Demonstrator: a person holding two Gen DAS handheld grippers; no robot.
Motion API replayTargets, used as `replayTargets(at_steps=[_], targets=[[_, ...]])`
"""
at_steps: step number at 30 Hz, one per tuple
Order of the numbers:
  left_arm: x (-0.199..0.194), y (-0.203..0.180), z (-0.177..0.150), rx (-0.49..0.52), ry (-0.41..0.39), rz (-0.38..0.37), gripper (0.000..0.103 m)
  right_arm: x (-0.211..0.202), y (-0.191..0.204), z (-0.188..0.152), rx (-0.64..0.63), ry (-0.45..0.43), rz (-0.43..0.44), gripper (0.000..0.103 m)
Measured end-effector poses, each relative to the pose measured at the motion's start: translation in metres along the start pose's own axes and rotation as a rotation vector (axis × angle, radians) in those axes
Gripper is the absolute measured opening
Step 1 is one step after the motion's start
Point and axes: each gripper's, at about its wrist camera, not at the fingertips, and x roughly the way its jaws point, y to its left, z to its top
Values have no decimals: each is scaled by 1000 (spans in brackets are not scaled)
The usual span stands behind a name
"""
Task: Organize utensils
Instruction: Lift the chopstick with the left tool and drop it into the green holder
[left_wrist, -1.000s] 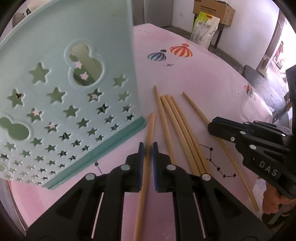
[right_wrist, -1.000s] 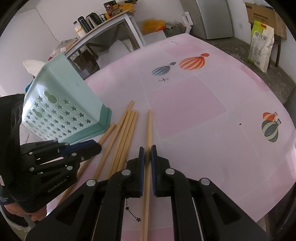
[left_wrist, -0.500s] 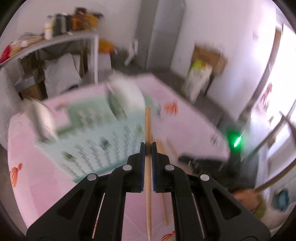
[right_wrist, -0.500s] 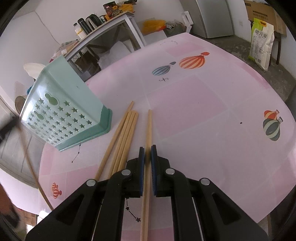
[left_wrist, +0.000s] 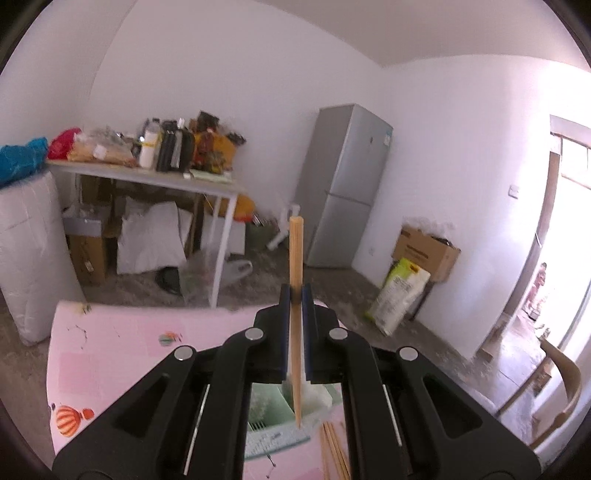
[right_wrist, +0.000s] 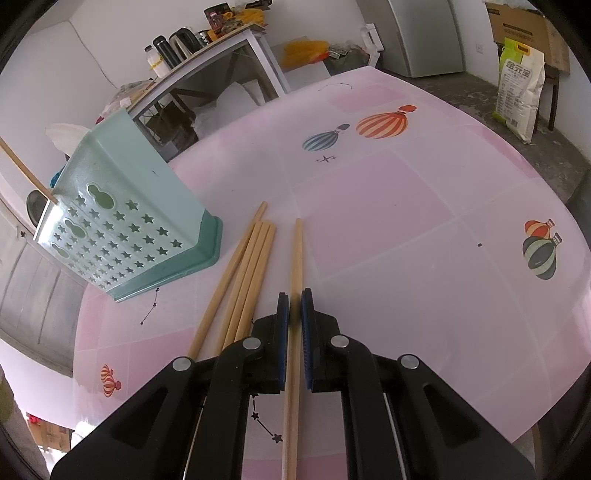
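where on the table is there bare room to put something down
Free: the wide pink stretch of table right of the single chopstick, out to the balloon prints. Crowded: the strip between the holder and that chopstick, filled by four loose chopsticks.

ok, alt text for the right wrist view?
The right gripper is shut on a wooden chopstick lying on the pink table. Four more chopsticks lie just left of it beside a mint green holder with star cutouts, where another chopstick's tip enters the top.
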Motion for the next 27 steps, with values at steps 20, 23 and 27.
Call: replayTargets(at_steps=[20,23,27], targets=[[52,34,-47,8,117,188,5,0,1,1,-14,8,-10,7],[53,39,-59,15,135,205,15,1,3,2,-34,15,-21,8],[43,38,-66,36,113,223,26,3,8,5,-61,35,-22,12]])
